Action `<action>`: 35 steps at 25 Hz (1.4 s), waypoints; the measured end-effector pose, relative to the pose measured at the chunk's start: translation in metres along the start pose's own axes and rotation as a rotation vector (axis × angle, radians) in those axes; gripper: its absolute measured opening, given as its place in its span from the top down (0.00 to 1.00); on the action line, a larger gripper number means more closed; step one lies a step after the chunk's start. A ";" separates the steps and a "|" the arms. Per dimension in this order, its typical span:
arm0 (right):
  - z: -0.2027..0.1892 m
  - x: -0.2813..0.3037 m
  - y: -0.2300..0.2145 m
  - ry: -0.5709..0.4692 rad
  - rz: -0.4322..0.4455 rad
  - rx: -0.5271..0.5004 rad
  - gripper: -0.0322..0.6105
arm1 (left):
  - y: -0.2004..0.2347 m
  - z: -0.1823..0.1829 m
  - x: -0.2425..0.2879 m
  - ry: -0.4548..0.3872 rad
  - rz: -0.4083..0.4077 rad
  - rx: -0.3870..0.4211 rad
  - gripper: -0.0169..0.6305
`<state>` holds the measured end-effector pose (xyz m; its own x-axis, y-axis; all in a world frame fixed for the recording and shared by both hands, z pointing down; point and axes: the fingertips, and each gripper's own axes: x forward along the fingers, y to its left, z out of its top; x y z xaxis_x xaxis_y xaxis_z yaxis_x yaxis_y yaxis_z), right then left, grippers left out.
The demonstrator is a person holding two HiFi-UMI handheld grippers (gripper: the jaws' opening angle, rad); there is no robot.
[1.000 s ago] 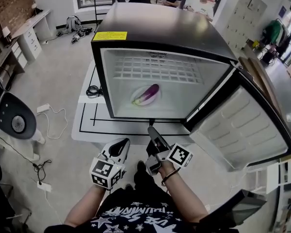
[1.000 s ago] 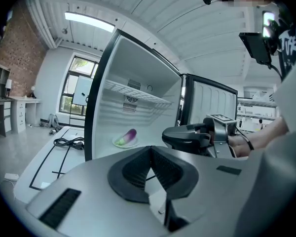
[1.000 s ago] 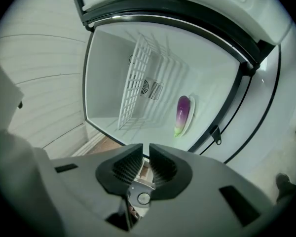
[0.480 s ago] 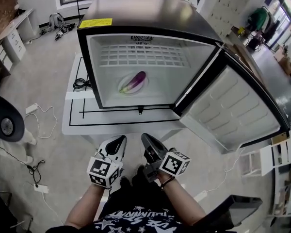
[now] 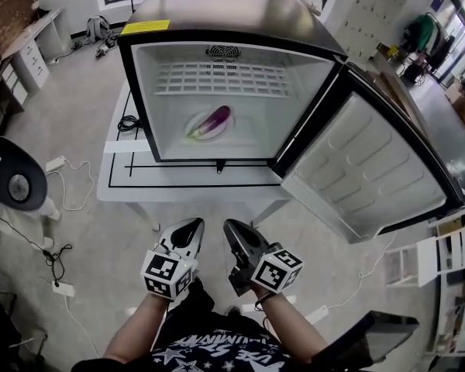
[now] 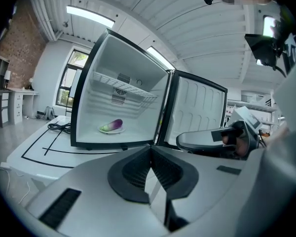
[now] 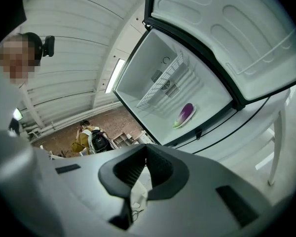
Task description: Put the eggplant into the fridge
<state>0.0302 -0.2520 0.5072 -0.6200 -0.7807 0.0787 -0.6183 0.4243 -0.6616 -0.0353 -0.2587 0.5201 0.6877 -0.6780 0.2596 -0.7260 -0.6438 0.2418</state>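
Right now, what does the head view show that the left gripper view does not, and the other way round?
Only the head view shows the yellow label on top of the fridge and the person's forearms behind the left hand-held gripper. Only the left gripper view shows the ceiling lights and, close up, its own jaws shut on nothing. Both show the open fridge, the eggplant on a plate inside, the door and the right hand-held gripper.
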 end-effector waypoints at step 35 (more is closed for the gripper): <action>-0.029 -0.221 0.048 0.034 0.018 -0.165 0.94 | -0.208 -0.030 -0.097 -0.071 0.077 0.062 0.96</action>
<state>0.1235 -0.0463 0.4796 -0.6459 -0.7574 0.0953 -0.6761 0.5097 -0.5320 0.0491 -0.0482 0.4727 0.6300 -0.7482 0.2082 -0.7766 -0.6081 0.1648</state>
